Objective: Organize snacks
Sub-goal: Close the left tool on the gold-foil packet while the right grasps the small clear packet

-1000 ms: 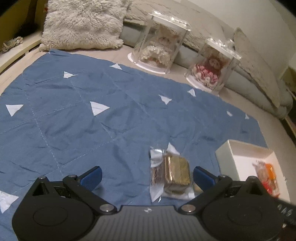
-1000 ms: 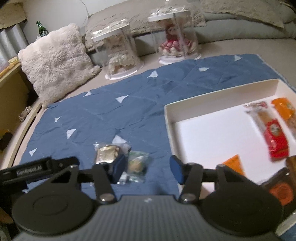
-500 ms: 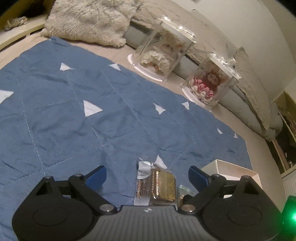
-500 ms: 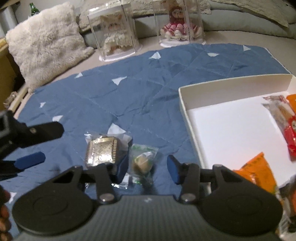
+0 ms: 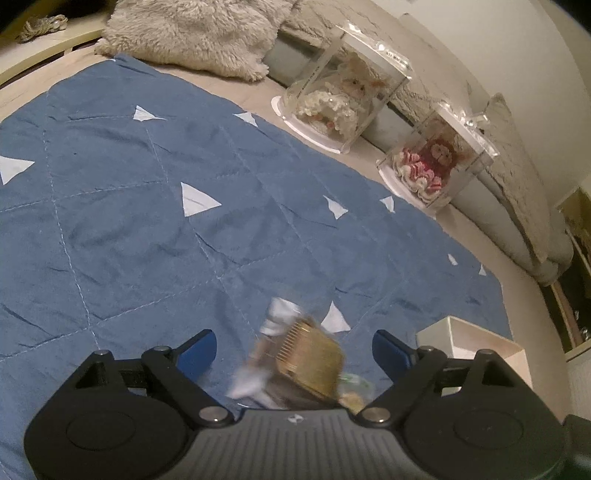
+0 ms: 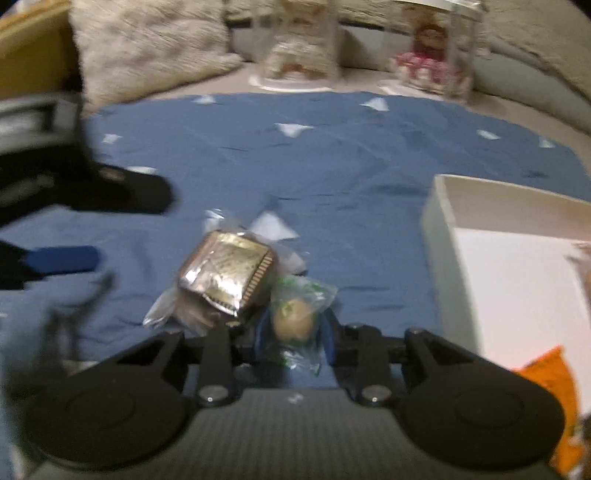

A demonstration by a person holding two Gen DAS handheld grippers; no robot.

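A gold foil snack in clear wrap [image 5: 306, 360] lies tilted on the blue quilt [image 5: 147, 221], between the wide-open fingers of my left gripper [image 5: 293, 350]. In the right wrist view the same gold snack [image 6: 227, 273] sits just left of a small green-and-clear packet [image 6: 297, 314] with a pale round sweet inside. My right gripper [image 6: 295, 334] is shut on that small packet. The white box [image 6: 509, 266] stands to the right and holds an orange packet [image 6: 550, 380].
Two clear doll cases [image 5: 343, 92] [image 5: 436, 162] stand at the quilt's far edge, with a fluffy pillow [image 5: 192, 33] at the back left. The white box corner [image 5: 469, 347] shows at the left gripper's right. The left gripper shows blurred in the right wrist view [image 6: 62, 258].
My right gripper has moved forward and closed on the small green packet. The gold snack has been nudged and now lies tilted. The left gripper has drifted, still open.
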